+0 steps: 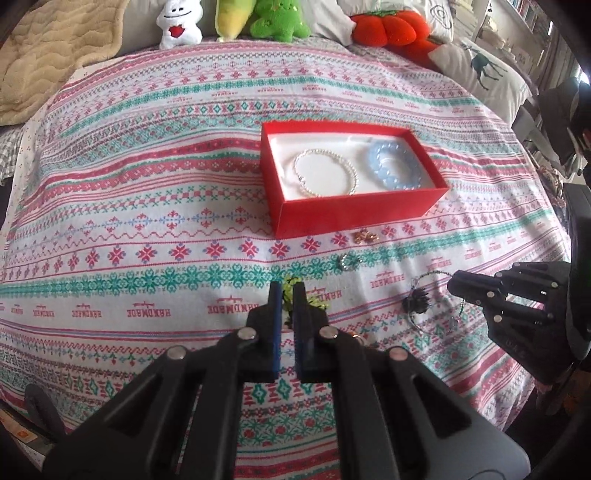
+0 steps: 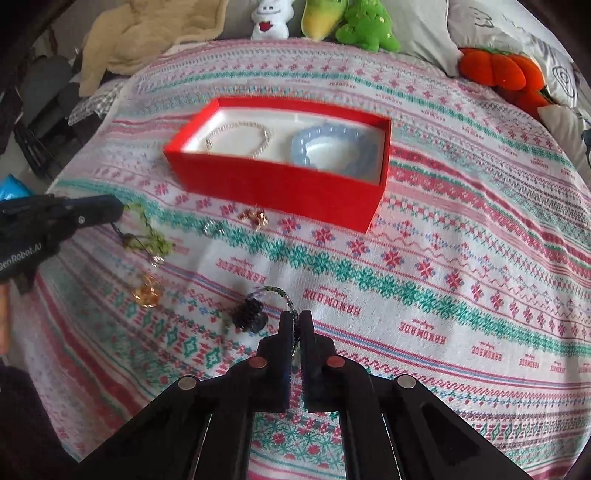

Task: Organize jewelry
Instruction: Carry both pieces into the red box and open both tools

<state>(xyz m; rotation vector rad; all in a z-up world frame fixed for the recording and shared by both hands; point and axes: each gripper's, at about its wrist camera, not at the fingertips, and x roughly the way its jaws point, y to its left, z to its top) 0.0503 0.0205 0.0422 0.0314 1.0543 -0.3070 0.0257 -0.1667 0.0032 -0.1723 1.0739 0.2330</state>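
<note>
A red box point(image 1: 354, 212) point(image 2: 280, 184) sits on the patterned cloth and holds a pearl bracelet point(image 1: 327, 171) point(image 2: 240, 138) and a blue bead bracelet point(image 1: 393, 166) point(image 2: 328, 147). My left gripper point(image 1: 287, 291) is shut on a green cord necklace point(image 1: 314, 301) point(image 2: 147, 232) with an amber pendant point(image 2: 147, 291). My right gripper point(image 2: 294, 319) point(image 1: 452, 286) is shut on a dark beaded cord point(image 2: 286, 299) with a black tassel ball point(image 2: 247, 314) point(image 1: 417, 301). A silver ring point(image 1: 349, 262) point(image 2: 214, 227) and gold earrings point(image 1: 365, 236) point(image 2: 255, 218) lie loose in front of the box.
Plush toys point(image 1: 277, 18) and a red pumpkin cushion point(image 1: 391, 24) line the far edge. A beige blanket point(image 1: 48, 48) lies at the far left. A deer pillow point(image 1: 484, 70) sits at the right.
</note>
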